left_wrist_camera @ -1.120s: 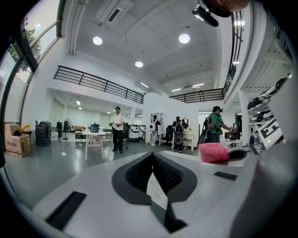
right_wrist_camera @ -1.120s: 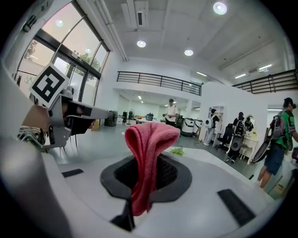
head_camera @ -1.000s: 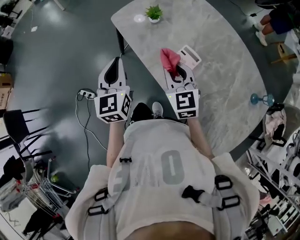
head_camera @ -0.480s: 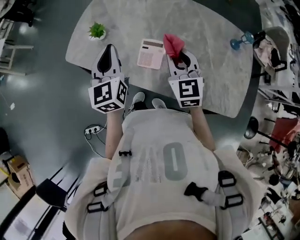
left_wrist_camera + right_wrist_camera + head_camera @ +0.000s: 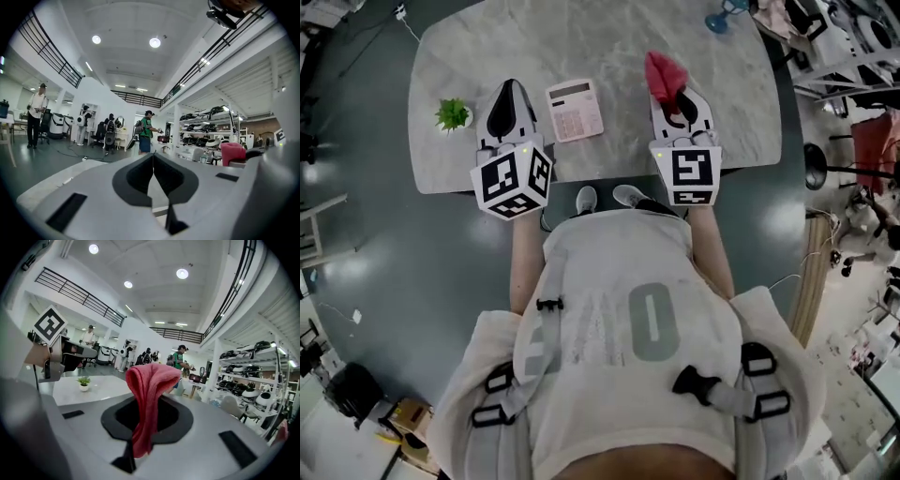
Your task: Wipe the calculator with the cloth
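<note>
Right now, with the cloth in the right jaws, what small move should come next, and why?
Probably swing the right gripper leftward and lower it until the cloth meets the calculator. The cloth is clamped in its jaws but sits to the calculator's right, not touching it.

Red cloth [image 5: 664, 75], pink calculator [image 5: 575, 111], grey marbled table [image 5: 609, 42]

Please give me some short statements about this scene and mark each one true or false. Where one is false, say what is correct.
1. The right gripper is shut on the red cloth. True.
2. The left gripper holds the calculator. False: its jaws are together and empty; the calculator lies on the table, between the two grippers in the head view.
3. The cloth touches the calculator. False: they are apart, and the cloth is to the calculator's right.
4. A small potted plant stands on the table. True.
</note>
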`<state>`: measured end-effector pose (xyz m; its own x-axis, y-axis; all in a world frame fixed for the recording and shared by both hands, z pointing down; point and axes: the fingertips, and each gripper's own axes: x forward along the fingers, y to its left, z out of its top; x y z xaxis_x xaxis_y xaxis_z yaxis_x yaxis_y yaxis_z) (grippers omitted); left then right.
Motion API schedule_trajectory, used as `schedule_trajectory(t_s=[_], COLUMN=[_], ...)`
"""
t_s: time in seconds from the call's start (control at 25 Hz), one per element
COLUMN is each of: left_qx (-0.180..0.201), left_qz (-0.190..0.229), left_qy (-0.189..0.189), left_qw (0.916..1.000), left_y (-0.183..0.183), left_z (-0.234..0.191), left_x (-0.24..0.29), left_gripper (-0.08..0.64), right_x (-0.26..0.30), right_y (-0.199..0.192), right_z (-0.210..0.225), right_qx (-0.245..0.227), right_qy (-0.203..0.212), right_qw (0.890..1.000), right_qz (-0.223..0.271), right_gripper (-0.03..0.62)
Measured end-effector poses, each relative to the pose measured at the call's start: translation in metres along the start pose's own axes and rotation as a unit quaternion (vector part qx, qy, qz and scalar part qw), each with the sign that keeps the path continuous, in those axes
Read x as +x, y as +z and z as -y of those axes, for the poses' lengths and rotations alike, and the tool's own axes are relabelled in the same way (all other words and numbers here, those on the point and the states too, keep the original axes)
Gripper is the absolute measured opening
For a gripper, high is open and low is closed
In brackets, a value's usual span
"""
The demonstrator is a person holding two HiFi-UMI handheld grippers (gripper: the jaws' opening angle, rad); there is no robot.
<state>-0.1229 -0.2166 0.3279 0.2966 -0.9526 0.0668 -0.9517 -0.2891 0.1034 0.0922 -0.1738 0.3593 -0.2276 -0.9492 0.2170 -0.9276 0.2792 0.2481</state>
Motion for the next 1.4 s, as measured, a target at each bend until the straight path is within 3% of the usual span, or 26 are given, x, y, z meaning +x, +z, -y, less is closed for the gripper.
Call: schedule_trajectory(t_s=[0.28, 0.68, 1.0, 1.32, 1.4], left_qx=[-0.010, -0.012, -0.034, -0.089, -0.107], left_qz=[-0.022, -0.030, -0.062, -0.137, -0.164], left_qy=[-0.032, -0.027, -0.034, -0.056, -0.045], left_qw=[0.9992, 0.9991, 0.9970, 0.9850, 0.9796], left_y=[-0.012, -0.013, -0.024, -0.059, -0.079], left_z=[0.002, -0.004, 0.004, 0.014, 0.012], left_x=[0.001, 0.001, 0.007, 0.023, 0.024], left_gripper=[0.021, 0.021, 0.026, 0.243, 0.248], right_x=[-0.013, -0.018, -0.013, -0.005, -0.004], right_y=[-0.008, -0.003, -0.005, -0.001, 0.000], right_z=[-0.010, -0.008, 0.005, 0.013, 0.014], right_qx=[0.006, 0.002, 0.008, 0.005, 0.009], right_qy=[-0.031, -0.037, -0.029, -0.015, -0.013], right_qw=[0.999, 0.999, 1.000, 1.000, 1.000], right_qz=[-0.013, -0.013, -0.009, -0.005, -0.002], right_gripper=[0.055, 0.055, 0.055, 0.055, 0.055])
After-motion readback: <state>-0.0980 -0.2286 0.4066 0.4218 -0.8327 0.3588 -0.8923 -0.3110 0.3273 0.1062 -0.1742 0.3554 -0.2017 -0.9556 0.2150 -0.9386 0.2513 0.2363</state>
